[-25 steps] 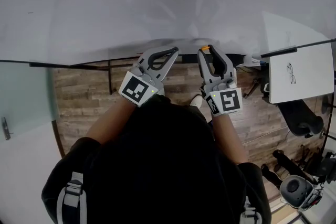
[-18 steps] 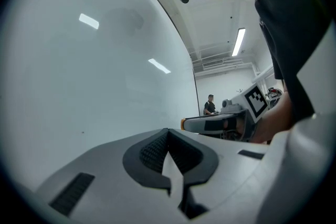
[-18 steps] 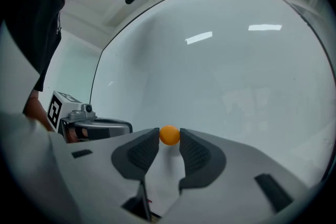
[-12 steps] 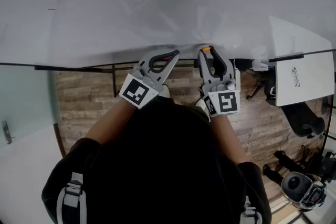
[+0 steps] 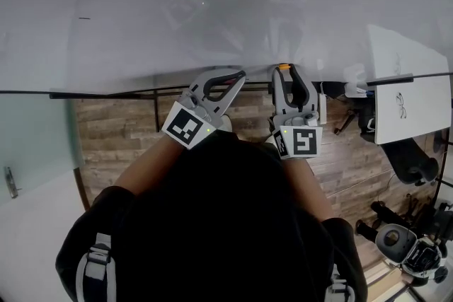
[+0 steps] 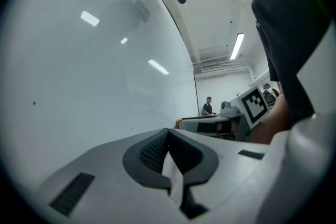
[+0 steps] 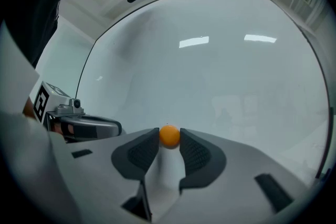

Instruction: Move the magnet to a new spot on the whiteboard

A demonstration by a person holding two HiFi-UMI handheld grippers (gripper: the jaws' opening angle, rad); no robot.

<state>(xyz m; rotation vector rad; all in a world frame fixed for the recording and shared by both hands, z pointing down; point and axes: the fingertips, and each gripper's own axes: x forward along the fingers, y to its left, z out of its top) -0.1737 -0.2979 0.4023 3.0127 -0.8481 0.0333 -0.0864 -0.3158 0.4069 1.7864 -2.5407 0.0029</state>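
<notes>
Pinching a small orange magnet [image 7: 169, 135] between the tips of its jaws, the right gripper [image 7: 169, 137] points at the whiteboard [image 7: 220, 71], whose pale surface fills nearly all of the right gripper view. The jaws stand narrowly apart, one dark ribbed pad touching each side of the magnet. The magnet sits close in front of the board, but whether it touches the surface cannot be told. From the head view the magnet [image 5: 284, 67] shows as an orange dot at the front end of the right gripper [image 5: 284, 70], right at the lower edge of the whiteboard [image 5: 212, 3]. The left gripper [image 5: 239, 75] is held just beside it, tilted toward it, its tips near the same edge. In the left gripper view the left gripper [image 6: 168, 131] has its jaws pressed together with nothing between them, and the whiteboard [image 6: 94, 71] curves away on the left. Each gripper carries a marker cube [image 5: 301, 141] near the person's wrist. Below the board lies a wooden floor [image 5: 113, 124], and a smaller board [image 5: 407, 99] with a dark sketch stands well off to the right. A person [image 6: 208, 106] stands far back in the room.
</notes>
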